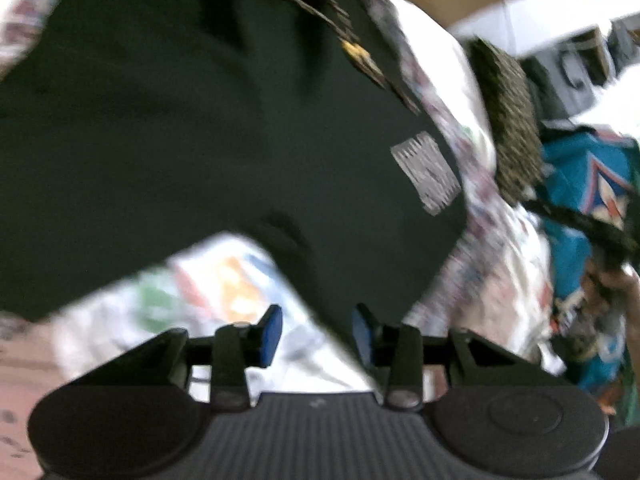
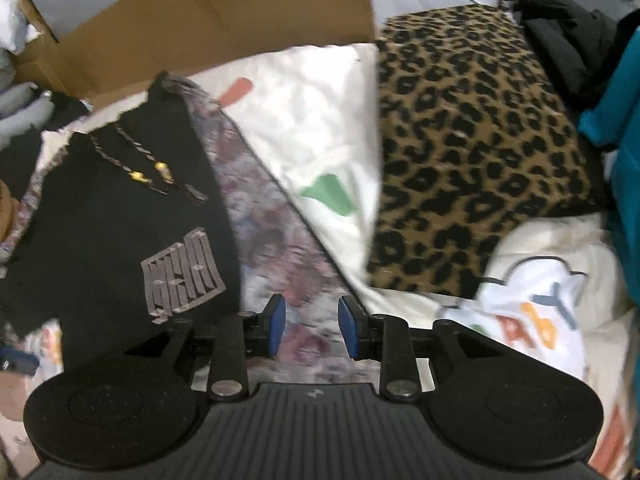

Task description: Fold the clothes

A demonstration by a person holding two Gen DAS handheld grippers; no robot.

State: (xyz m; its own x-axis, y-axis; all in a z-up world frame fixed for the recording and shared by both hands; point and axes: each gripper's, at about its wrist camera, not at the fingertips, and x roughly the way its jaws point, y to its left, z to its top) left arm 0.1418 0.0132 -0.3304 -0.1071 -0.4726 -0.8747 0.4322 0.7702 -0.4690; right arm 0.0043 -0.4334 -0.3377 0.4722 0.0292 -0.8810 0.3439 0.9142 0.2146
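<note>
The left wrist view is smeared with motion blur. The black garment (image 1: pixel 192 140) runs past the left edge of the frame, and its grey print (image 1: pixel 426 178) is too blurred to read. The teal garment (image 1: pixel 580 208) is cut off at the right edge. The patterned bedding (image 1: pixel 224 280) under the black garment is mostly hidden by it, its coloured shapes unreadable. In the right wrist view the cardboard box (image 2: pixel 224 20) is cut by the top edge, and the leopard-print fabric (image 2: pixel 472 152) hides the bedding beneath. The dark clothes (image 2: pixel 568 40) at the top right corner are too indistinct to tell apart.
</note>
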